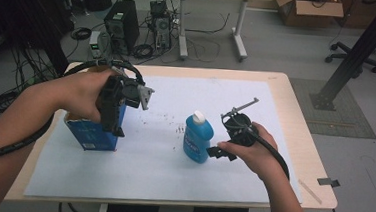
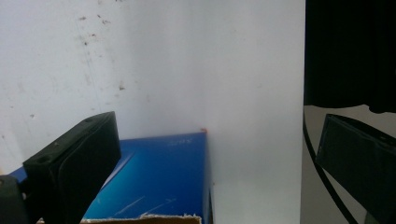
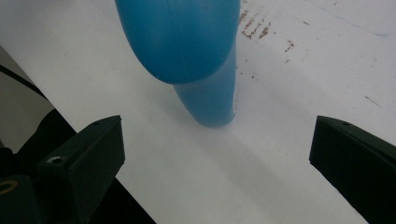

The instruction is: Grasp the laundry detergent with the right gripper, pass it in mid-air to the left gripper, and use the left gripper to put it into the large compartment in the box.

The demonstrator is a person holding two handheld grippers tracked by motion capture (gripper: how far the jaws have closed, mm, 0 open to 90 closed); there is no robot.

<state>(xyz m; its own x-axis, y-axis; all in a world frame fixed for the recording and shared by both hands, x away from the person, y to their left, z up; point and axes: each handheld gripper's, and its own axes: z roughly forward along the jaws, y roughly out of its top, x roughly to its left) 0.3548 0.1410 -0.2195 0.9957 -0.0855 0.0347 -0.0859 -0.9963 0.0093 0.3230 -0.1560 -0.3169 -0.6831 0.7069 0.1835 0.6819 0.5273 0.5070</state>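
ok so from the high view I've got a blue bottle (image 1: 197,137) with a white cap standing upright near the middle of the white paper sheet (image 1: 171,175), long axis vertical, cap pointing straight up. In my right gripper view the bottle (image 3: 187,42) looms at 12 o'clock, its base on the paper, small reddish specks on the sheet just past it

At about 9 o'clock from the bottle, well apart from it, there's a blue cardboard box (image 1: 93,132) standing upright near the left edge of the sheet, top flaps open by the look of the torn brown edge in the left gripper view

Left gripper (image 1: 111,118) hangs pointing down right over the box, hand wrapped around the body from the left, forearm coming in from 7 o'clock. Its jaws are spread wide, the box (image 2: 159,182) sitting below and between them, not touched as far as I can tell

Right gripper (image 1: 220,152) sits just beside the bottle at its 3 o'clock, aimed at it, hand gripping from behind, forearm in from 5 o'clock. Jaws spread wide here too, nothing pinched

The wooden table (image 1: 301,139) carries all of it
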